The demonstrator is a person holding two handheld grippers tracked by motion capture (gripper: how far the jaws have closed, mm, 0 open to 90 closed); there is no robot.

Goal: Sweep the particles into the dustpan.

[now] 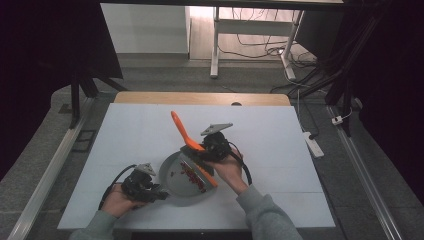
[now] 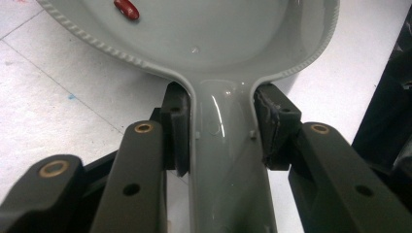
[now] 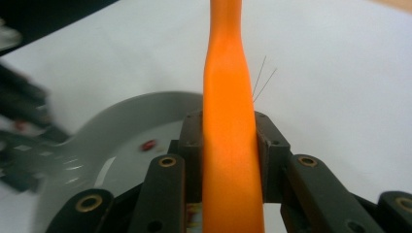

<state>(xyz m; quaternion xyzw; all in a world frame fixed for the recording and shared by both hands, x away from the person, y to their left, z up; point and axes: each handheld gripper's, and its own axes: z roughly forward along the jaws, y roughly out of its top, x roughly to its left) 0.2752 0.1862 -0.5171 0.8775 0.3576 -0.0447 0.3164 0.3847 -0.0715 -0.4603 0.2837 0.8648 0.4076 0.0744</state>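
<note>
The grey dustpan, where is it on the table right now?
In the high view the grey dustpan lies near the table's front edge, between the two hands: the left gripper clamps its handle, and the orange brush sits over its right rim.

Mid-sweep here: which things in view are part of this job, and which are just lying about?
In the job: grey dustpan, held by the left gripper; orange brush, held by the right gripper; red beans in the pan.

Lying about: power strip and cables on the floor.
</note>
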